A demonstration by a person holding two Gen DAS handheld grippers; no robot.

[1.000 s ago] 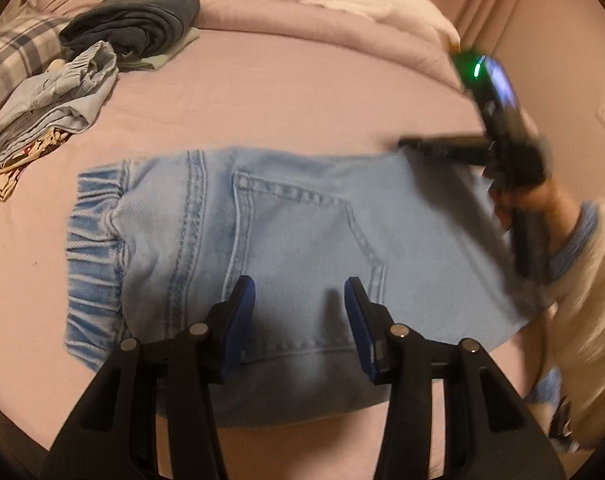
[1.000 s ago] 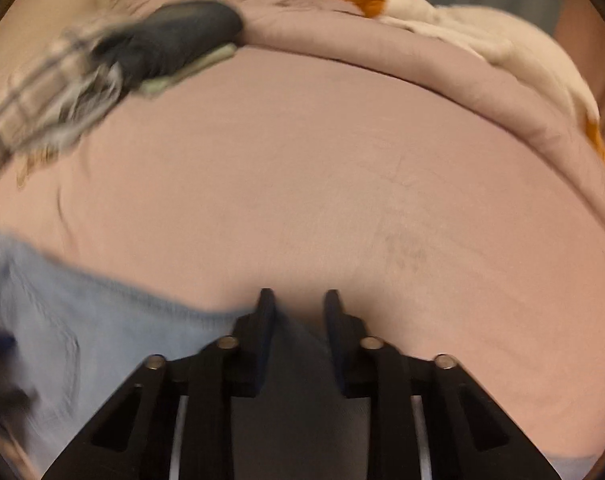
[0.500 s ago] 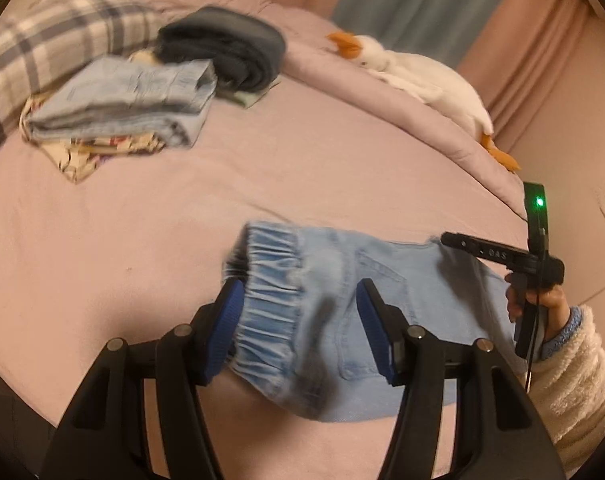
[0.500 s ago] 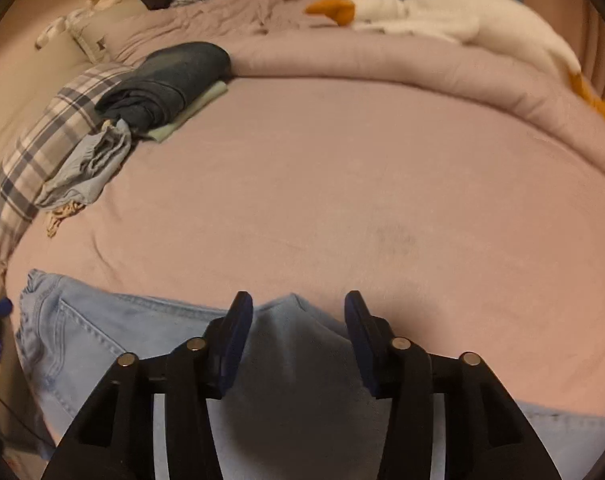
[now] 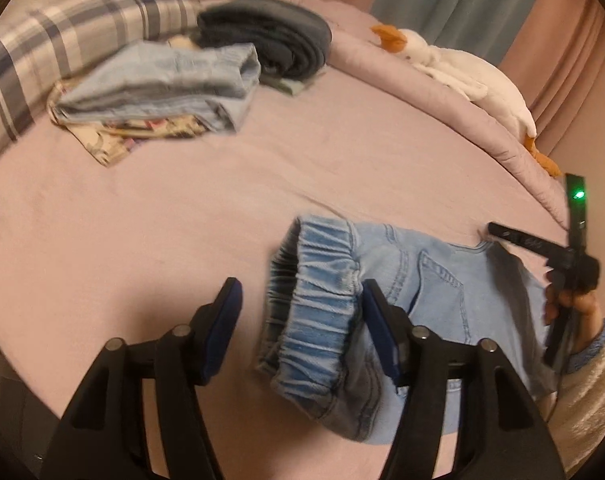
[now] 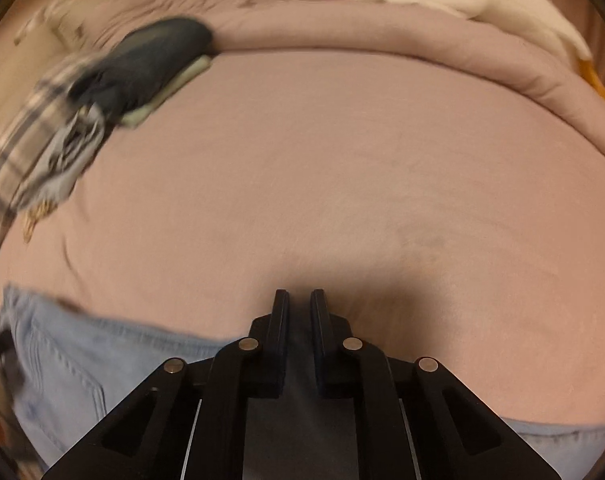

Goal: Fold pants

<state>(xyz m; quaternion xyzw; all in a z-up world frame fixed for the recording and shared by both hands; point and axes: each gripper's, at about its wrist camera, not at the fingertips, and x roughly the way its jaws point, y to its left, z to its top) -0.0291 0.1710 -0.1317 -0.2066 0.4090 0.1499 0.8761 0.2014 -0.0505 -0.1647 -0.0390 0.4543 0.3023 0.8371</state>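
Light blue denim pants (image 5: pixel 430 280) lie folded on the pink bed (image 5: pixel 182 220), the elastic waistband (image 5: pixel 318 280) bunched and lifted at their left end. My left gripper (image 5: pixel 302 312) hovers over that waistband with its jaws opening wide. The waistband sits between them near the right pad, and the left pad is clear of it. In the right wrist view my right gripper (image 6: pixel 300 300) is shut on the far edge of the pants (image 6: pixel 82 352), with denim pinched between its fingers. A hand (image 5: pixel 574 304) in a fleecy sleeve holds that gripper at the right.
Folded light jeans (image 5: pixel 162 84) and a dark folded garment (image 5: pixel 270 40) are stacked at the back left beside a plaid pillow (image 5: pixel 62 40). A white plush goose (image 5: pixel 454 68) lies on the rolled duvet (image 6: pixel 382 28) along the far side. Bare sheet spreads between them and the pants.
My left gripper moved from above the back pocket to the waistband end, its jaws spreading wider. The waistband has bunched up. My right gripper opened, then shut again on the pants' edge.
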